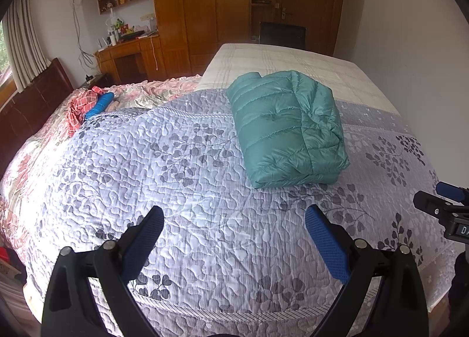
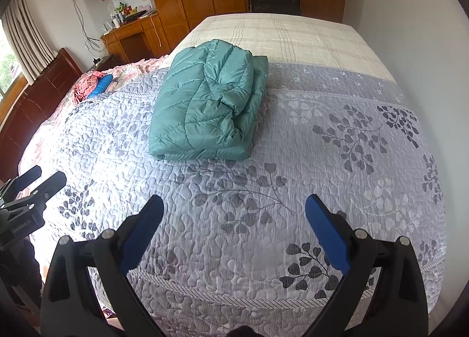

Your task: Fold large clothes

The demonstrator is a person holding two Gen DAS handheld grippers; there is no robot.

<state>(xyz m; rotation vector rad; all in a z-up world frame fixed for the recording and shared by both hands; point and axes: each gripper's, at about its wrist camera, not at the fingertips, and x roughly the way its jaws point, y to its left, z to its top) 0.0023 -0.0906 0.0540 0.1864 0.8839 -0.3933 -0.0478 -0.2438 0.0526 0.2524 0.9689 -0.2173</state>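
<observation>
A teal quilted down jacket (image 1: pixel 285 128) lies folded into a thick rectangular bundle on the grey leaf-patterned quilt (image 1: pixel 190 190); it also shows in the right wrist view (image 2: pixel 209 111). My left gripper (image 1: pixel 234 215) is open and empty, hovering over the quilt well short of the jacket. My right gripper (image 2: pixel 234 205) is open and empty too, over the quilt (image 2: pixel 293 205) near the bed's front edge. Each gripper shows at the edge of the other's view: the right one (image 1: pixel 439 205), the left one (image 2: pixel 29 190).
A red checked cloth (image 1: pixel 82 108) and a blue object (image 1: pixel 99 105) lie on the pink floral bedding at far left. A beige plaid sheet (image 1: pixel 293 64) covers the far bed. Wooden headboard left, wardrobes, desk and a dark chair (image 1: pixel 283 35) behind.
</observation>
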